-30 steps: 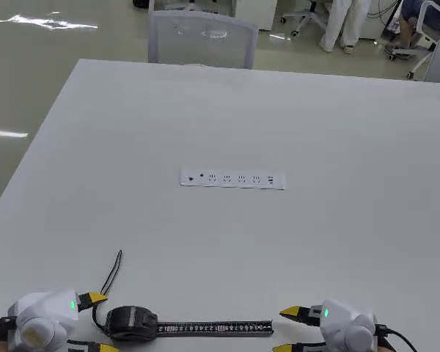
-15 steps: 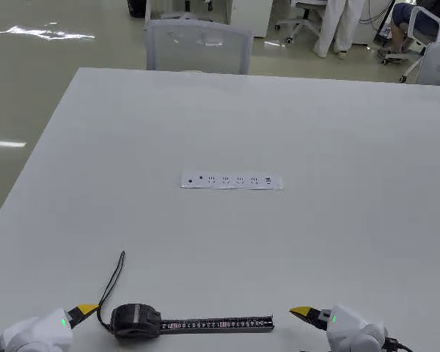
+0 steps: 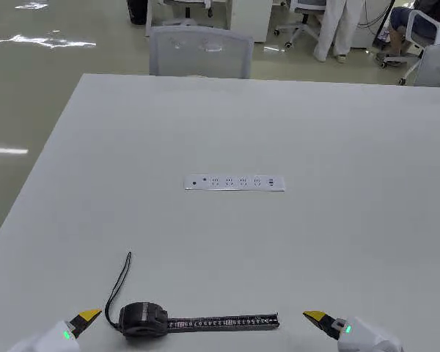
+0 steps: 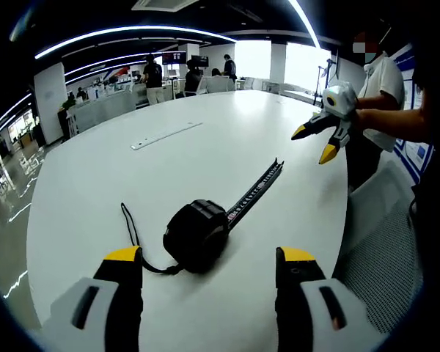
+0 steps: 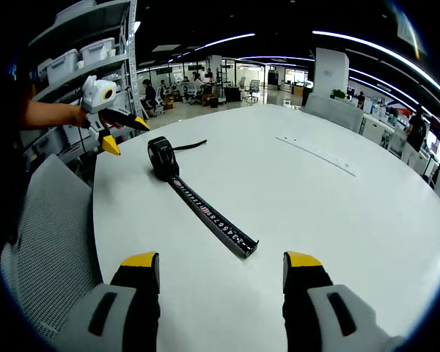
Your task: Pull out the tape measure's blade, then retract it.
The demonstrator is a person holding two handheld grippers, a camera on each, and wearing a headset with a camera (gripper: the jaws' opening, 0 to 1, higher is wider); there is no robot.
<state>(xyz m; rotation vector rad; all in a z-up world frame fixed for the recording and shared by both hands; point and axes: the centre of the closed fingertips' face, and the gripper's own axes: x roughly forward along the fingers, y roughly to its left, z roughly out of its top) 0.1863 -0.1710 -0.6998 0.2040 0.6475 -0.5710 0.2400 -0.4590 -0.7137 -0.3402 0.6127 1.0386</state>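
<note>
Tape measure [image 3: 143, 320] lies between left gripper [image 4: 209, 257] and right gripper [image 5: 221, 259], touching neither.

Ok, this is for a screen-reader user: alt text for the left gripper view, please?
A black tape measure lies on a white table just ahead of the open left gripper. Its blade is pulled out flat toward the right gripper, which a person holds open beyond it; the tape measure's black strap trails left.
</note>
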